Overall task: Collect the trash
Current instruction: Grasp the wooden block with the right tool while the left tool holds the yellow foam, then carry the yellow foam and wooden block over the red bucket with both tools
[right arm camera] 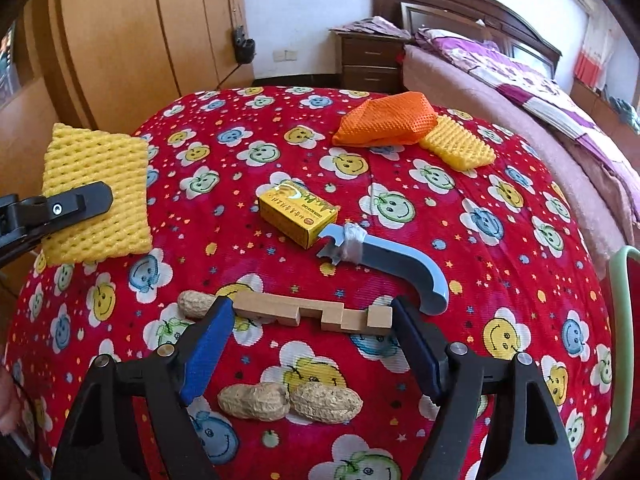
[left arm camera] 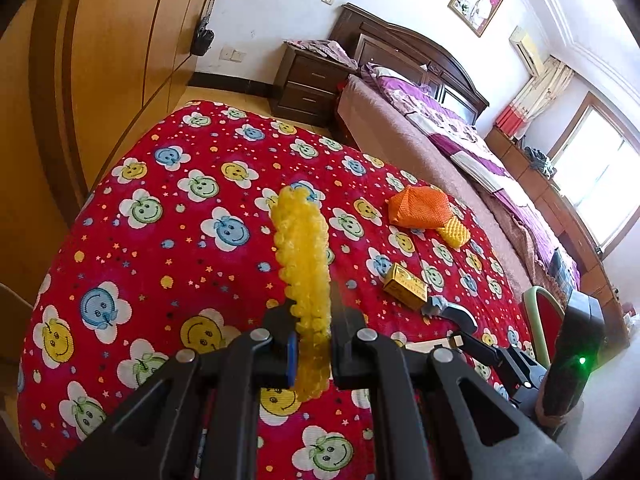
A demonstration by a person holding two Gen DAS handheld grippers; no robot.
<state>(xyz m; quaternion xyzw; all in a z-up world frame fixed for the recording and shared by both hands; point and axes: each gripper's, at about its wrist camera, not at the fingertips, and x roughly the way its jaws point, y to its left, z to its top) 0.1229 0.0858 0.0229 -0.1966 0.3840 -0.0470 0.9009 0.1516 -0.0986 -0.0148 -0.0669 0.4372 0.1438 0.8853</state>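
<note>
Gripping: the left gripper (left arm camera: 310, 344) is clamped on a yellow foam fruit-net sleeve (left arm camera: 304, 264), seen edge-on between its fingers; in the right wrist view the same sleeve (right arm camera: 94, 196) shows as a flat mesh rectangle held above the left edge of the red smiley-flower tablecloth (right arm camera: 280, 128).
Landmark: a small yellow cardboard box (right arm camera: 298, 210) lies near the middle of the cloth.
Left of the box: the held sleeve, well apart from it and off the cloth.
In front of the box: a single peanut in its shell (right arm camera: 196, 304), touching the left end of a notched pale wooden block (right arm camera: 312, 316); nearer the camera, two more peanut shells (right arm camera: 290, 402) lie end to end, touching.
Just right of the box: a pale blue plastic handle with tape wound near its end (right arm camera: 384, 262), its tip almost at the box corner.
Behind and right of the box: an orange foam net pouch (right arm camera: 386, 122) with a second, smaller yellow foam net piece (right arm camera: 458, 144) tucked against its right side.
Right gripper (right arm camera: 312, 344): fingers spread wide apart, holding nothing, blue pads (right arm camera: 206, 354) flanking the wooden block's ends.
</note>
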